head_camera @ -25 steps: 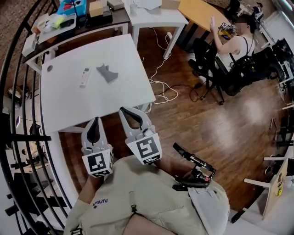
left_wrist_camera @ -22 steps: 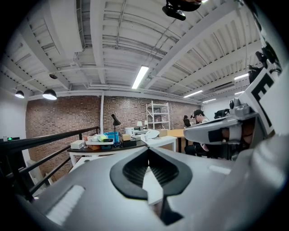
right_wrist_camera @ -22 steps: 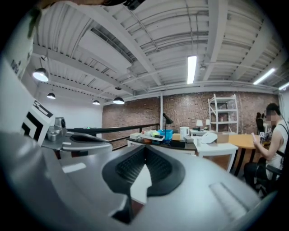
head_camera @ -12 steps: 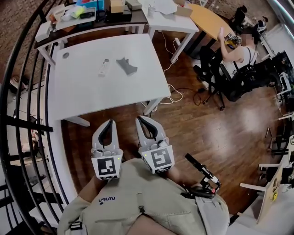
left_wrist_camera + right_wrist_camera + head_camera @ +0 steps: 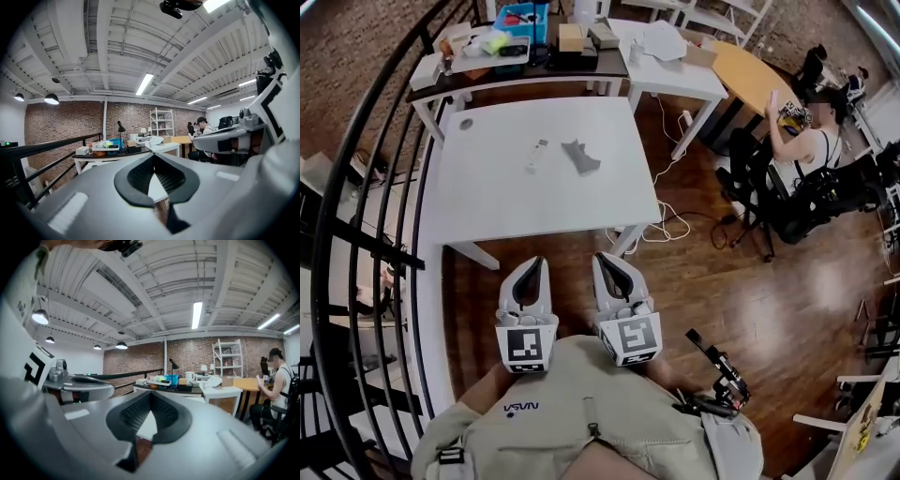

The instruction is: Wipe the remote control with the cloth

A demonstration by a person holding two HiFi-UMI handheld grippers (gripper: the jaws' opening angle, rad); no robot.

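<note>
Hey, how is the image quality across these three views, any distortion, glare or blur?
Head view: fisheye bends the black metal railing; light glares off the glossy wooden floor. Left gripper view: dark vignetted corners, the fluorescent ceiling tube blown out. Right gripper view: the right gripper looks soft up close.

Dark wooden floor [image 5: 750, 300] fills lower right; white table [image 5: 487, 202] upper centre; cluttered dark desk [image 5: 544, 73] and round wooden table [image 5: 750, 75] along top; black railing [image 5: 51, 145] at left; brick wall [image 5: 61, 124] behind; ceiling strip light [image 5: 145, 83] lit.
</note>
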